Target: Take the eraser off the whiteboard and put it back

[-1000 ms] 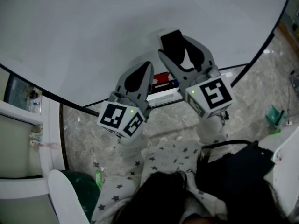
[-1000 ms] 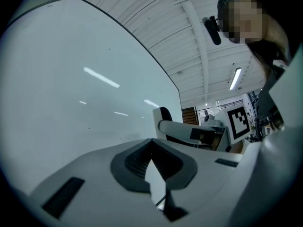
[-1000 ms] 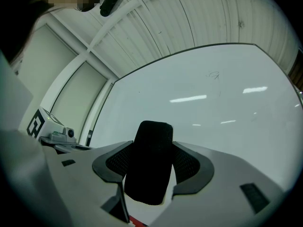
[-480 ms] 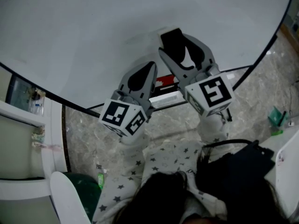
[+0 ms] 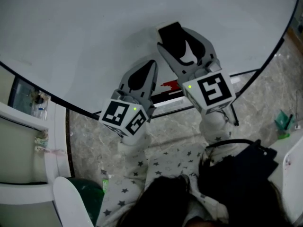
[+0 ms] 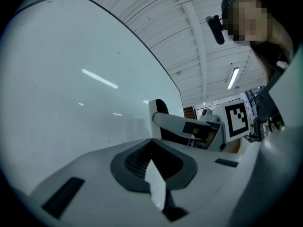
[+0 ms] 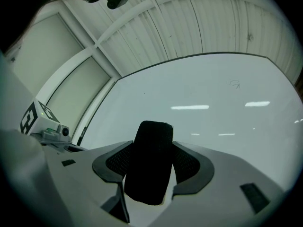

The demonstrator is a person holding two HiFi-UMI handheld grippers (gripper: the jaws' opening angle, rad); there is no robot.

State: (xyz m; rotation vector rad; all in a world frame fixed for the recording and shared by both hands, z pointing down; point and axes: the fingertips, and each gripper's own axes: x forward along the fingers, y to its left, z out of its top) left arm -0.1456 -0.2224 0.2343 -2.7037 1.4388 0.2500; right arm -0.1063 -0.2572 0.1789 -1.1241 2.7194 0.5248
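The whiteboard [image 5: 94, 32] fills the upper part of the head view. My right gripper [image 5: 176, 40] is shut on the black eraser [image 5: 171, 38] and holds it up in front of the board. In the right gripper view the eraser [image 7: 150, 167] stands between the pads, its felt face towards the camera. Whether it touches the board I cannot tell. My left gripper [image 5: 146, 69] hangs lower and to the left, shut and holding nothing. The left gripper view shows the right gripper's fingers [image 6: 184, 124] and the eraser [image 6: 158, 109] close to the board.
Under the board runs a marker tray [image 5: 165, 100] with a red marker [image 5: 168, 84] on it. Below lies marble floor [image 5: 90, 126]. A green bin [image 5: 87, 190] stands at the lower left and a black bag [image 5: 241, 167] at the lower right.
Both grippers have shifted a little up the picture towards the board. The right one still grips the eraser. The left one stays shut.
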